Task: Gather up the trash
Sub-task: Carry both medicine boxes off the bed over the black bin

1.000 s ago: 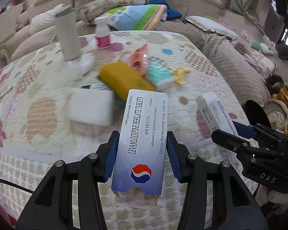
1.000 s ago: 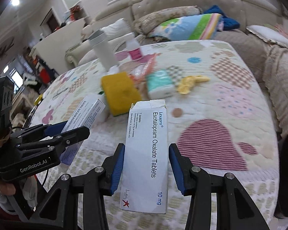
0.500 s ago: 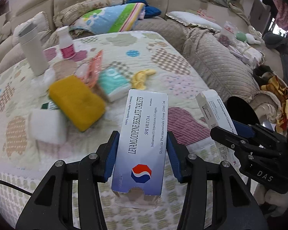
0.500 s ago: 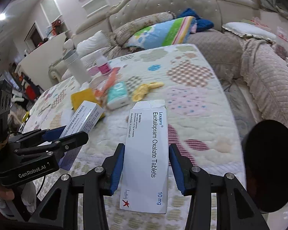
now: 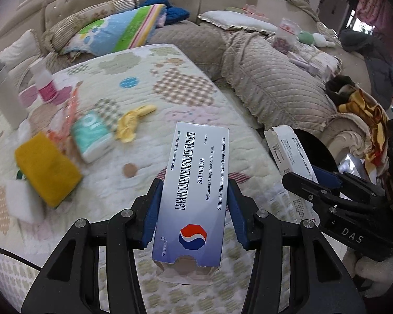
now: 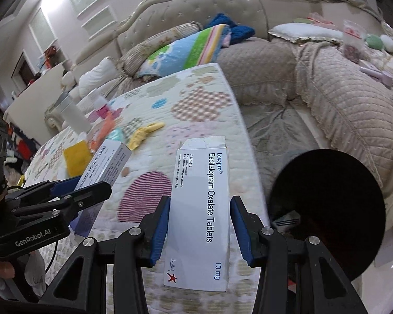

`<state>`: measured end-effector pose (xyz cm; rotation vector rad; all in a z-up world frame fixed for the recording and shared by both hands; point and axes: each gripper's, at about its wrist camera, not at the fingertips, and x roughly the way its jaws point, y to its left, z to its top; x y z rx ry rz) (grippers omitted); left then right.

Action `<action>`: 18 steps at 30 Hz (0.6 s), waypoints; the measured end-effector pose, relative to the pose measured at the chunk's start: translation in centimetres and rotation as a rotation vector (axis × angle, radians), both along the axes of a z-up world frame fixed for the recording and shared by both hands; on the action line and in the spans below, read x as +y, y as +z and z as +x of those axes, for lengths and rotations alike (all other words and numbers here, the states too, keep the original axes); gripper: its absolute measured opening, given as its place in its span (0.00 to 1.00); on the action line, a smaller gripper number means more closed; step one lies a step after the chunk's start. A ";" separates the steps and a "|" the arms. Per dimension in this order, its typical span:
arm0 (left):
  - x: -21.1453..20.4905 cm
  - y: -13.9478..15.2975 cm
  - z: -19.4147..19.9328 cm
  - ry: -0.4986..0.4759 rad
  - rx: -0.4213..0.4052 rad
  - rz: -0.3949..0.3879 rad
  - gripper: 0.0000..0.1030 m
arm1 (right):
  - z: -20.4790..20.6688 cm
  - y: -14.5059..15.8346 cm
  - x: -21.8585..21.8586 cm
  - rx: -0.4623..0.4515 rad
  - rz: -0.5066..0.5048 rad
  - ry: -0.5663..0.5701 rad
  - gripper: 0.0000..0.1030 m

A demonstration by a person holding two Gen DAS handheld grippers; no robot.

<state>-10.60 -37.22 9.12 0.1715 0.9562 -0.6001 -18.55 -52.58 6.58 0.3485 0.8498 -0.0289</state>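
Each gripper is squeezed shut on a pill box, left gripper [image 5: 194,206] on the blue box [image 5: 194,193], right gripper [image 6: 199,225] on the white box [image 6: 201,209], near the counter's [image 6: 196,99] right edge by the black bin [image 6: 327,209], likely to drop them in.

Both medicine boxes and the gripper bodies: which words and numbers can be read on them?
Levamlodipine box: "LEVAMLODIPINE BESILATE TABLETS", "SHI HUI DA"; the smaller lines are too small to read surely.
Lexapro box: "Lexapro", "Escitalopram Oxalate Tablets", "7 tablets", "10 mg".
Left gripper body: "GenRobot.AI".
Right gripper body: "DAS".
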 end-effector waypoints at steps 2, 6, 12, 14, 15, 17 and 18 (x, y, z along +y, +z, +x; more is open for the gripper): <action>-1.2 0.0 -0.1 -0.018 0.001 0.000 0.45 | -0.2 -0.2 -1.0 0.005 0.005 -0.020 0.43; -3.3 -0.3 -0.3 -0.049 0.000 0.005 0.45 | -0.9 -0.4 -3.0 0.010 0.007 -0.063 0.43; -6.1 -0.6 -0.3 -0.081 0.000 0.010 0.45 | -1.8 -0.8 -5.6 0.019 0.012 -0.121 0.44; -6.8 -0.7 -0.2 -0.087 0.000 0.013 0.45 | -2.0 -1.1 -6.5 0.024 0.018 -0.142 0.44; -7.2 -0.7 -0.2 -0.090 0.002 0.015 0.45 | -2.2 -1.2 -6.9 0.026 0.020 -0.151 0.44; -7.9 -0.9 -0.1 -0.098 0.011 0.017 0.45 | -2.4 -1.4 -7.7 0.031 0.025 -0.171 0.44; -8.2 -1.0 -0.1 -0.101 0.014 0.016 0.45 | -2.5 -1.6 -8.0 0.033 0.028 -0.179 0.44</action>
